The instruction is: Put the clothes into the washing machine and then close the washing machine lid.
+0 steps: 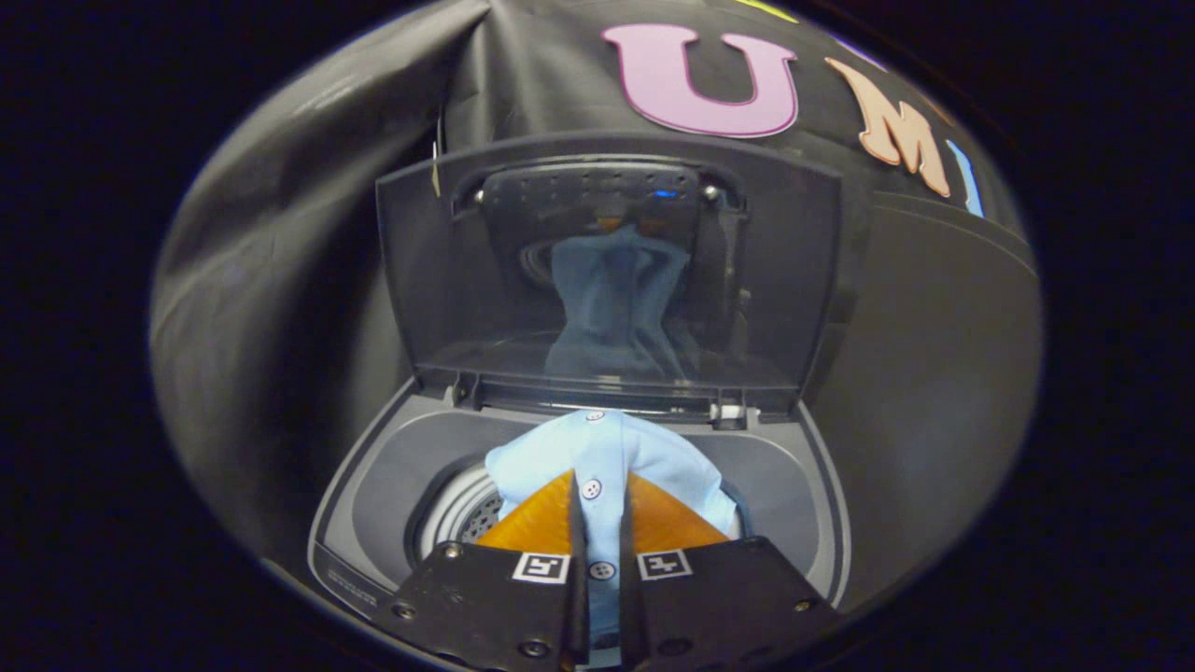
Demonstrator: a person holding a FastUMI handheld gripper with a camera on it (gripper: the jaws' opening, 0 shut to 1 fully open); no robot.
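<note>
A light blue buttoned shirt point(607, 448) hangs bunched between my fingers, its button strip running down the narrow gap. My gripper point(599, 490) is shut on the shirt, holding it just above the round drum opening point(462, 513) of a grey top-loading washing machine point(373, 495). The machine's dark lid point(448, 280) stands upright beyond the shirt, and its glossy inner face mirrors the hanging cloth. Most of the drum is hidden behind the shirt and my fingers.
Black booth cloth hangs behind and to both sides of the machine. The lid's hinges point(733, 413) sit along the back rim, just beyond the shirt. The machine's control strip point(350, 583) runs along the near left rim.
</note>
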